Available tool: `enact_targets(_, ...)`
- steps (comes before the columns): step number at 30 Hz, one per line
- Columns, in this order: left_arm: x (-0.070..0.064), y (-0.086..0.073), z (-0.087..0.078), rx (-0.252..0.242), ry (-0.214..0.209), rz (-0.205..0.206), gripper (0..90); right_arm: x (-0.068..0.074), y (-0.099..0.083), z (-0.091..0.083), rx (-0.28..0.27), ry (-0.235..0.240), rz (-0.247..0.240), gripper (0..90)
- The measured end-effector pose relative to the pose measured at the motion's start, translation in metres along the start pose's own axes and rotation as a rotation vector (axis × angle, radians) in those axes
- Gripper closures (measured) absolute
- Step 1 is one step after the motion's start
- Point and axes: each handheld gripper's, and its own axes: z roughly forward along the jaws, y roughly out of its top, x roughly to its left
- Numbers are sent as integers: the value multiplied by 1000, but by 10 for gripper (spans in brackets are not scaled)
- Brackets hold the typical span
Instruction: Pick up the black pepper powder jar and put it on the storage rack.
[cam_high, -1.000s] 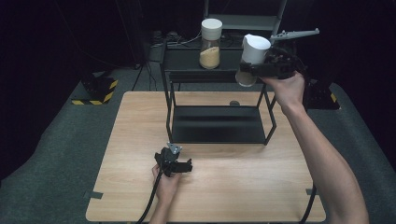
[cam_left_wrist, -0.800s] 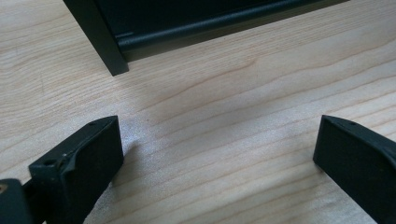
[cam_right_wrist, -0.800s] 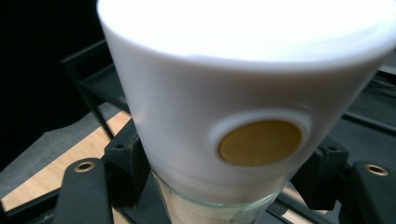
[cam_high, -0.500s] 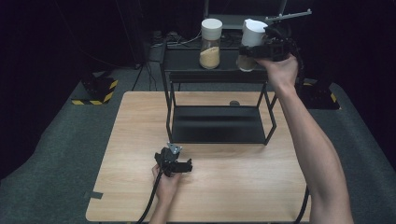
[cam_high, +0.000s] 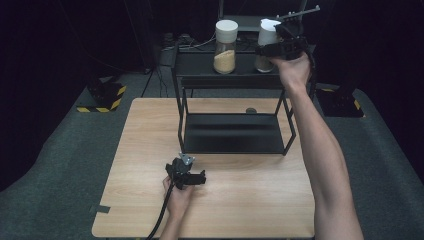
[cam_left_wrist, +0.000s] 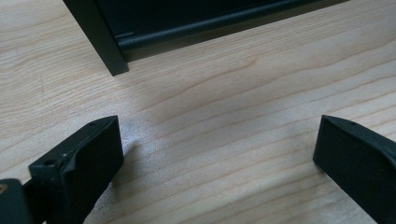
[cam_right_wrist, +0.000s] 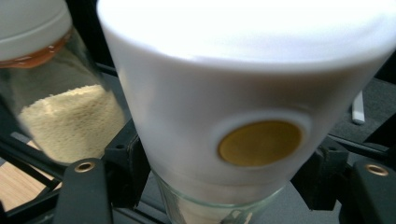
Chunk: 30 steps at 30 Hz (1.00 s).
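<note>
Right gripper (cam_high: 274, 49) pinching white-lidded glass jar (cam_right_wrist: 224, 121) on black rack (cam_high: 230, 80) top shelf; round yellow sticker (cam_right_wrist: 259, 142) on lid, no writing legible. Second jar of yellow grains (cam_high: 225, 46) just beside. Left gripper (cam_left_wrist: 219, 154) spread wide, resting on wooden table (cam_high: 150, 130).

No readable text, label, brand name or number stands on anything here. The white-lidded jar (cam_right_wrist: 243, 116) held in the right gripper (cam_high: 282, 47) carries a round mustard-coloured sticker (cam_right_wrist: 259, 142) on its lid, but that disc is blank (no letters or digits on it). The second jar (cam_high: 225, 46) on the black rack (cam_high: 235, 82) has plain glass and a plain white cap. The yellow-and-black hazard stripes (cam_high: 102, 100) on the floor at the left are a warning pattern only, with no words on them.
</note>
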Motion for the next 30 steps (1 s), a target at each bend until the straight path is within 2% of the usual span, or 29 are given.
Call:
enact_targets(6, 0, 0, 0, 0, 0, 0, 15, -1, 1, 7, 16, 0, 4, 307)
enact_targets(23, 0, 0, 0, 0, -1, 0, 15, -5, -3, 7, 9, 19, -23, 295)
enact_targets(26, 0, 0, 0, -1, -1, -1, 15, -14, -3, 6, 9, 58, 10, 178)
enact_targets(30, 0, 0, 0, 0, -1, 1, 15, -18, -8, 1, -4, 77, 19, 96)
